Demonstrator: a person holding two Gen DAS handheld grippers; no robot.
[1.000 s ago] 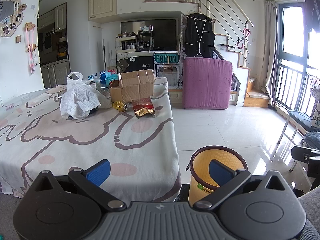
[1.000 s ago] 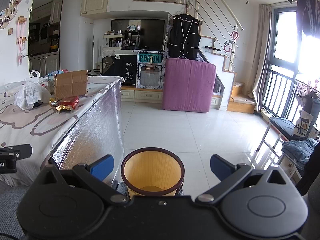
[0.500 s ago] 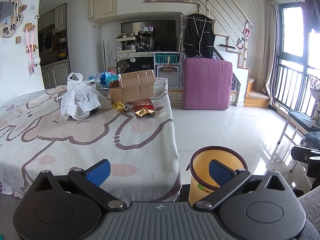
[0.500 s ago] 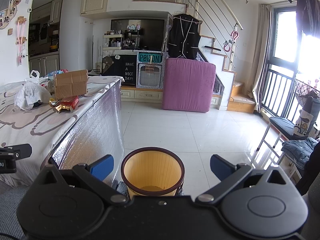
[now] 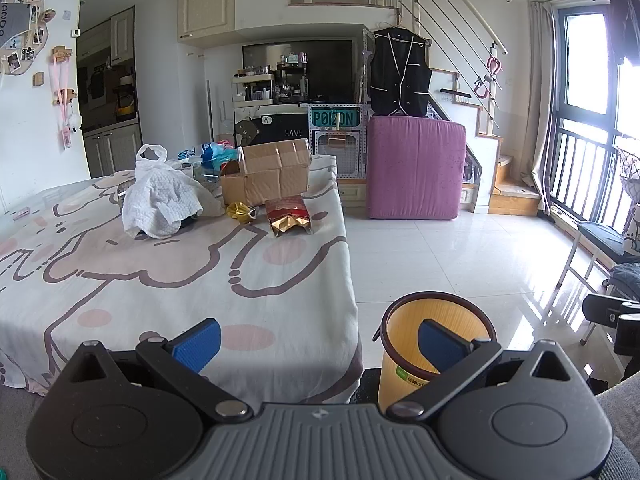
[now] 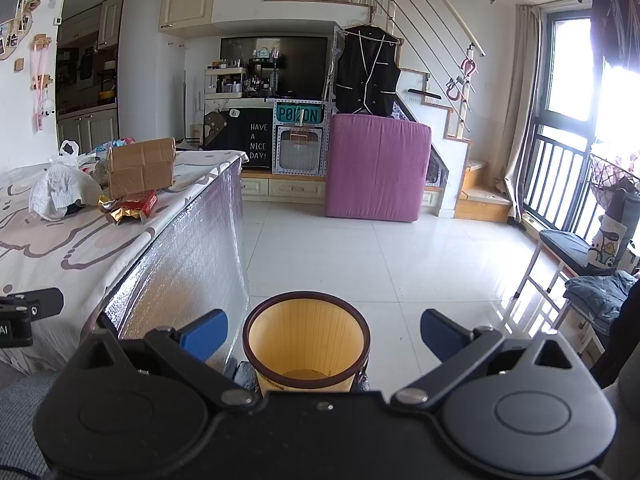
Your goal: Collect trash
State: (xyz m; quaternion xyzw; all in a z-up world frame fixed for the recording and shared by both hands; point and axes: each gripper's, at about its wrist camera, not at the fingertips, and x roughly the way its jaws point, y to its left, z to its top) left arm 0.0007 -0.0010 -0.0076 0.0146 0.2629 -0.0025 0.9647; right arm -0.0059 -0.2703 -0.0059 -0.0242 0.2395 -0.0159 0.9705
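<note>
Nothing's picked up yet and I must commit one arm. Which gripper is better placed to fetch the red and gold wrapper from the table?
Left. The left gripper is open, over the table, facing the wrapper. The right gripper faces the bin on the floor.

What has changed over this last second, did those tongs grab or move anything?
Nothing visibly changed. Both the left tongs and the right tongs are open and empty, as they were. The yellow bin sits on the floor beside the table, and the red snack bag, the gold wrapper and the cardboard box lie where they were.
</note>
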